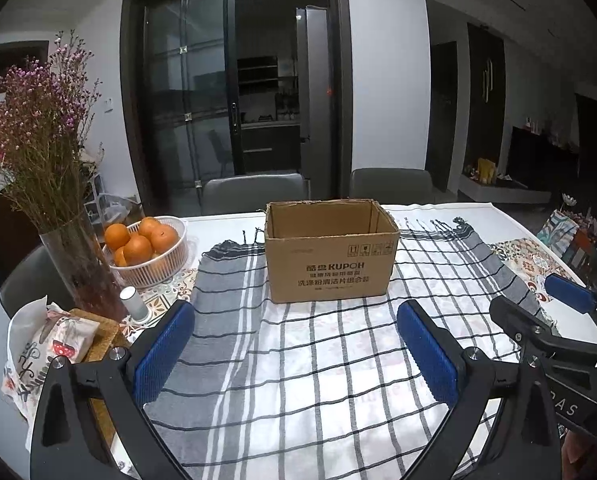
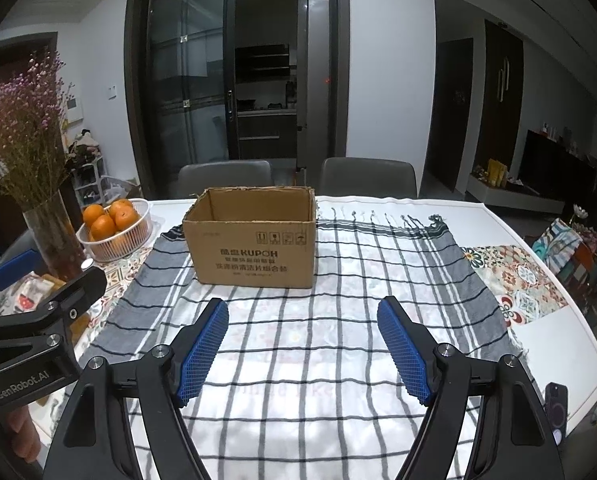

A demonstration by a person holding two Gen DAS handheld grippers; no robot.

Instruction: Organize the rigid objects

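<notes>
Cardboard, plain brown with dark print on its front, makes up the open box (image 1: 332,254) that we see standing upright on the checked cloth (image 1: 318,360), toward the far side of the table (image 2: 570,344). Its top is open, and we cannot see down to its bottom from here. Both our tongs hang over the near part of the cloth, well apart from the box. Our left gripper (image 1: 296,350) has its blue pads spread wide with only cloth showing between them. Our right gripper (image 2: 302,346) is likewise spread, pinching nothing. Left of the box we see a white basket (image 1: 154,268) of oranges (image 1: 138,248), a glass vase (image 1: 80,268) of dried purple flowers beside it, and a small white cylinder (image 1: 134,304) just in front.
</notes>
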